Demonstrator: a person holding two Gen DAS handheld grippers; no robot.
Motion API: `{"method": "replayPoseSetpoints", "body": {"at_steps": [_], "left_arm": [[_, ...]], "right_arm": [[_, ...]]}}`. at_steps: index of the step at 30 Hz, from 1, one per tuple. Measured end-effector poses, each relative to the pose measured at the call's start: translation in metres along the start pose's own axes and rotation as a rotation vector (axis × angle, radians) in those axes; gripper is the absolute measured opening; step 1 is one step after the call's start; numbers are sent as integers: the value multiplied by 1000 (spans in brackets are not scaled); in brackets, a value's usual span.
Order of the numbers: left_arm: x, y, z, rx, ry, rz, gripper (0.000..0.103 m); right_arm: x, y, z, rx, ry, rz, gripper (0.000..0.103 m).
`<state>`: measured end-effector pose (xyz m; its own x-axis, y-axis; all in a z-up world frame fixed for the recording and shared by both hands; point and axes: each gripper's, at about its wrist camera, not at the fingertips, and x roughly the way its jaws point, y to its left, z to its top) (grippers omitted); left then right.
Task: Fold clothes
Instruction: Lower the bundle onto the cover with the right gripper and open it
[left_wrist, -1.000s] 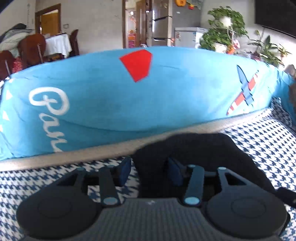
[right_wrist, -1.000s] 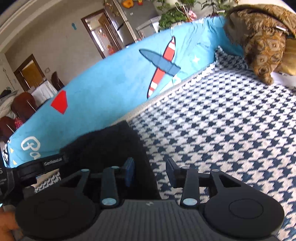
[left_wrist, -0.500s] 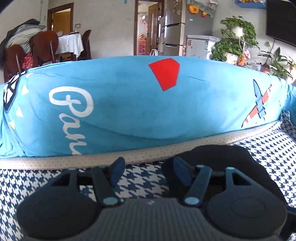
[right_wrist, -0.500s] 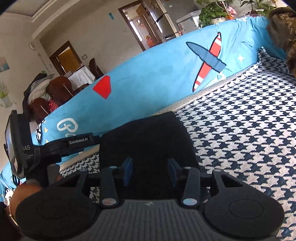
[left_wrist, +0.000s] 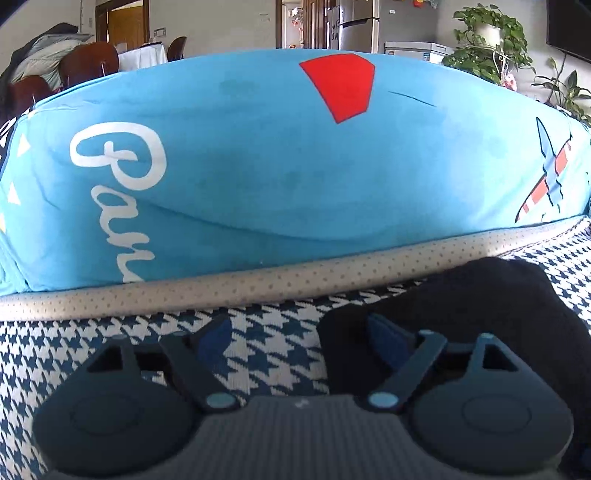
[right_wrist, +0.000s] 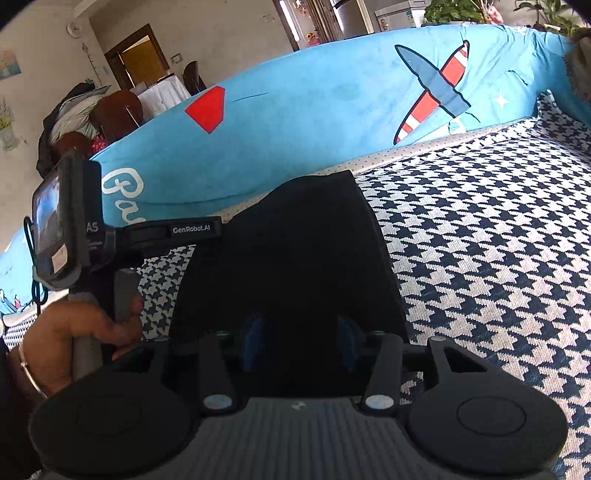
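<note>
My left hand-held gripper (left_wrist: 295, 338) has slid left off the folded black knit garment (left_wrist: 480, 314) it straddled a second ago; its fingers now stand wide apart over the navy-and-white houndstooth sofa cover (left_wrist: 273, 354), the right finger just at the garment's left edge. Behind runs the long sky-blue cushion (left_wrist: 240, 177) with a red patch, a striped plane and white script starting "Pan". From my right camera, my left hand (right_wrist: 74, 332) grips the handle at far left, the arm beside it reading "GenRobot.AI". The black garment (right_wrist: 306, 258) lies flat on the cover near the cushion, and my right hand-held gripper (right_wrist: 299, 343) sits over its near edge, fingers apart, gripping nothing.
</note>
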<state>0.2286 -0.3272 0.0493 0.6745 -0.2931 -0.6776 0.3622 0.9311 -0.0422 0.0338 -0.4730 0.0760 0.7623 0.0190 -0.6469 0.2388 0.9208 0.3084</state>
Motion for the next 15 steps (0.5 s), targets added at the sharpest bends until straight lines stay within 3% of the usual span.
{"method": "replayPoseSetpoints", "body": {"at_steps": [3, 7, 11, 15], "left_arm": [[-9, 10, 5, -61, 6, -45, 78], [-22, 11, 8, -33, -11, -50, 78], [-25, 6, 15, -11, -6, -78, 78], [-24, 0, 20, 26, 7, -120, 78]], "right_arm": [[-6, -3, 3, 41, -33, 25, 46], [-14, 3, 3, 45, -82, 128, 46], [-9, 24, -5, -3, -56, 256, 46], [4, 41, -13, -32, -14, 299, 46]]}}
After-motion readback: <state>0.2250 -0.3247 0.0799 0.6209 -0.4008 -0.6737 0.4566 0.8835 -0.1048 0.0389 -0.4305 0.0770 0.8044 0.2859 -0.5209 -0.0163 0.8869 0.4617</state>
